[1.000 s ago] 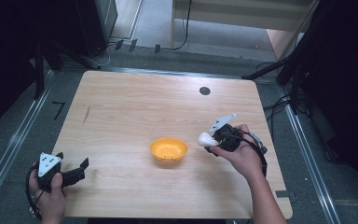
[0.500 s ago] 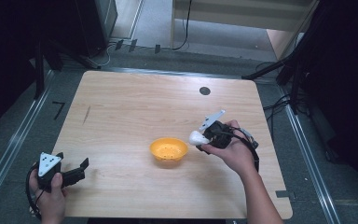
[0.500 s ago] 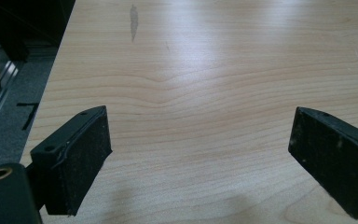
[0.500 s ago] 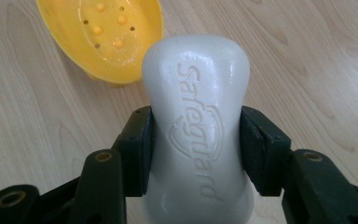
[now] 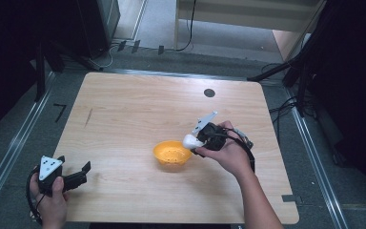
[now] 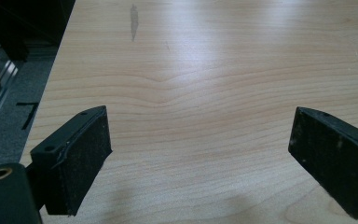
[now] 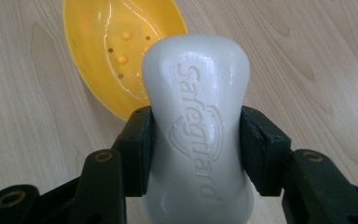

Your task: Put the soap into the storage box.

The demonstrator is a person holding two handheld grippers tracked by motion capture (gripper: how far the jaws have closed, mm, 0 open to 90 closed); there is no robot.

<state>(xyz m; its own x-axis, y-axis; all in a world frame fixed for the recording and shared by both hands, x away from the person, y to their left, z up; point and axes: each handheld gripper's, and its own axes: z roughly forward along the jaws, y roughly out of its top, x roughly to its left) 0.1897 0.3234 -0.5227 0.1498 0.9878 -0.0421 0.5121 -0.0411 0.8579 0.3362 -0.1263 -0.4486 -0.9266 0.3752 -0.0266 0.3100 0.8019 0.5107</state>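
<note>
Left gripper [image 5: 78, 175]: rests at the near left corner of the tabletop [image 5: 138, 109], jaws spread wide, nothing between them; bare wood ahead in the left gripper view.
Soap dish [image 5: 172, 153]: yellow, oval, shallow, drain holes and small nubs in the floor; sits mid-tabletop, just left of the right gripper. Probably light plastic, may skid if nudged.
Soap bar [image 7: 196, 121]: white, waisted shape, embossed "Safeguard" on the face. Held off the tabletop, its front end just over the dish's near rim in the right gripper view; in the high view it shows beside the dish's right edge [image 5: 190, 141].
Right gripper [image 7: 196, 149]: jaws clamped on the bar's narrow waist, one pad on each long side.
Handling guess: bar looks solid, stiff, moderately weighty for its size; glossy surface, so likely slick, worse if wet.
Grip point: waist is the best place, curves above and below help stop sliding. Flat faces too wide and smooth.
Risk: hard squeeze could dent or squirt the bar out; a drop from height may tip the dish.
</note>
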